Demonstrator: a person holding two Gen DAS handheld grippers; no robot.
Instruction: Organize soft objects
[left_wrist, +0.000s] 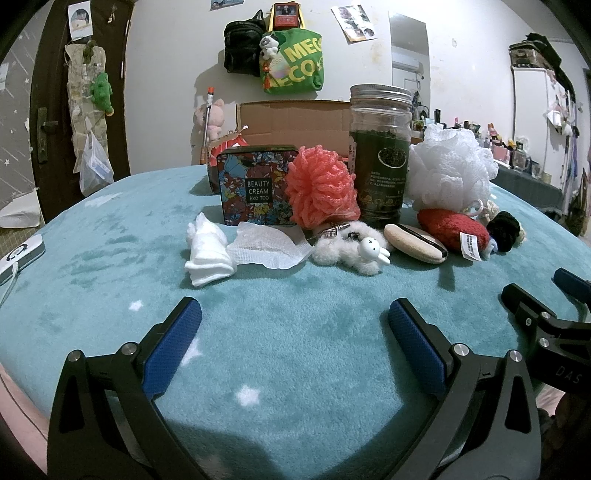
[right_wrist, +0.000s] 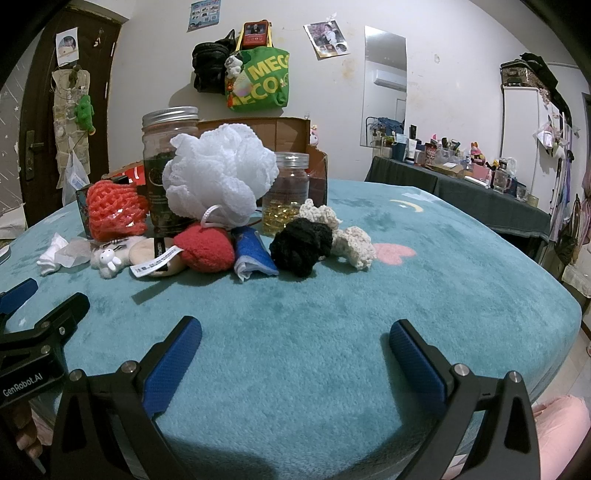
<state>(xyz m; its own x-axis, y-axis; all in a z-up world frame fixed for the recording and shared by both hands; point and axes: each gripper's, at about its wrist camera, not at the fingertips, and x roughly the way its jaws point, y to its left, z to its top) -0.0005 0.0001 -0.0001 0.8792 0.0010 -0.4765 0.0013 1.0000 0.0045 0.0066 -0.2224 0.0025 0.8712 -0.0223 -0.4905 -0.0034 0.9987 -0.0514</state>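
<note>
Soft things lie in a row on the teal blanket (left_wrist: 295, 350): a folded white cloth (left_wrist: 208, 251), gauze (left_wrist: 266, 243), a fluffy rabbit toy (left_wrist: 354, 251), a beige puff (left_wrist: 413, 242), a red knit sponge (right_wrist: 205, 249), a blue cloth (right_wrist: 255, 254), a black scrunchie (right_wrist: 303, 245) and cream scrunchies (right_wrist: 352, 245). Behind them stand a coral mesh pouf (left_wrist: 321, 186) and a white mesh pouf (right_wrist: 219, 179). My left gripper (left_wrist: 295, 317) is open, short of the row. My right gripper (right_wrist: 295, 334) is open too, nothing between its fingers.
A floral tin (left_wrist: 255, 182), a dark-filled jar (left_wrist: 380, 155), a jar of yellow capsules (right_wrist: 286, 192) and a cardboard box (left_wrist: 291, 122) stand behind the row. A white device (left_wrist: 18, 254) lies at the left edge. A cluttered side table (right_wrist: 461, 184) is at right.
</note>
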